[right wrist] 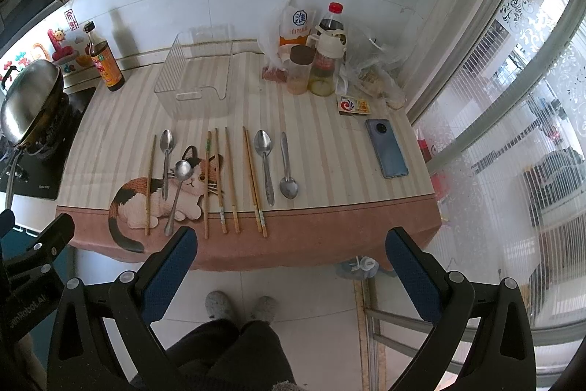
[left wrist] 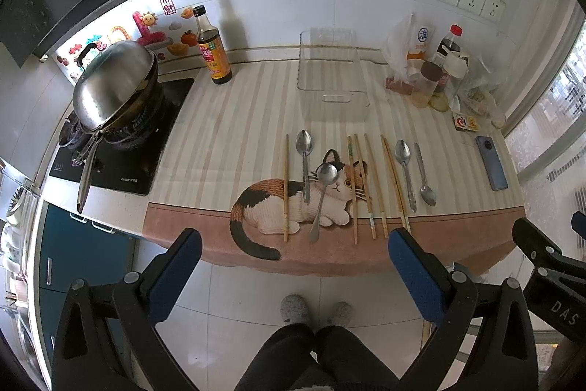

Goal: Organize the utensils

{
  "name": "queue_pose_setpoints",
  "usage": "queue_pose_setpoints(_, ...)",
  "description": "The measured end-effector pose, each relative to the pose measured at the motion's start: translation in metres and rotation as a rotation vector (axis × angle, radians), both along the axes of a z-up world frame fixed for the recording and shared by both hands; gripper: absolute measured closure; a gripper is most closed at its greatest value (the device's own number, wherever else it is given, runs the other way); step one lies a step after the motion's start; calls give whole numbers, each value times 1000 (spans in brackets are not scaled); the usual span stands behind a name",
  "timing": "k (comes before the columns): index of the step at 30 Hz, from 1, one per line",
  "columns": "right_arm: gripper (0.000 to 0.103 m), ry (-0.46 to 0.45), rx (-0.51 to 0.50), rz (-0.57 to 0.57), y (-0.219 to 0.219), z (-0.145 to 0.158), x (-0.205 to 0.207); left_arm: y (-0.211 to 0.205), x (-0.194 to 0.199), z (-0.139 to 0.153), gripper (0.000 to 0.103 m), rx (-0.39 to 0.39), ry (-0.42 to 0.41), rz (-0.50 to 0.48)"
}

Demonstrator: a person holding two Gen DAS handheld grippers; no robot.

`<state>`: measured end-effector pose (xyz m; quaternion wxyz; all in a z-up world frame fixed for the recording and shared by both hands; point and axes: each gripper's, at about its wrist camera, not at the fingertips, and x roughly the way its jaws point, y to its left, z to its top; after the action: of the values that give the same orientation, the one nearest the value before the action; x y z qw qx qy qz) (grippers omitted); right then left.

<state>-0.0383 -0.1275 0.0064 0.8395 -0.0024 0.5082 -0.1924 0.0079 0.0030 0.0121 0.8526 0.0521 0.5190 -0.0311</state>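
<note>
The clear bin (left wrist: 331,79) stands empty on the desk (left wrist: 227,134). Spoons (left wrist: 304,160) and chopsticks (left wrist: 370,185) lie before it. Left claw (left wrist: 293,266) and right claw (right wrist: 291,262) are both spread apart, holding nothing.

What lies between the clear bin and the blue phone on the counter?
Nothing directly: bare striped mat separates the clear bin from the blue phone, clearest in the right wrist view.

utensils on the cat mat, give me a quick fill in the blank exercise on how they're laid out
1. The clear plastic bin holds ____ utensils.
2. The count of metal spoons on the cat-print mat is ____.
3. The blue phone lies to the ____ of the wooden chopsticks.
4. Both the left tool and the right tool are ____.

Missing words: no; four; right; open
</note>
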Motion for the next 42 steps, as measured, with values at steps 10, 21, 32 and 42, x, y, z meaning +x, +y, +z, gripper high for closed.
queue_pose_setpoints(10,0,-1,-1,0,-1,1,-1,-6,-2,2,0,1,-2,0)
queue_pose_setpoints(21,0,-2,0,1,-3,2,-1,-9,-3,4,0,1,-4,0)
queue_pose_setpoints(32,0,-3,2,5,-4,3,0,-9,-3,4,0,-1,-6,0)
queue_pose_setpoints(42,0,-8,-3,10,-3,5,2,-11,-3,5,0,-4,-7,2)
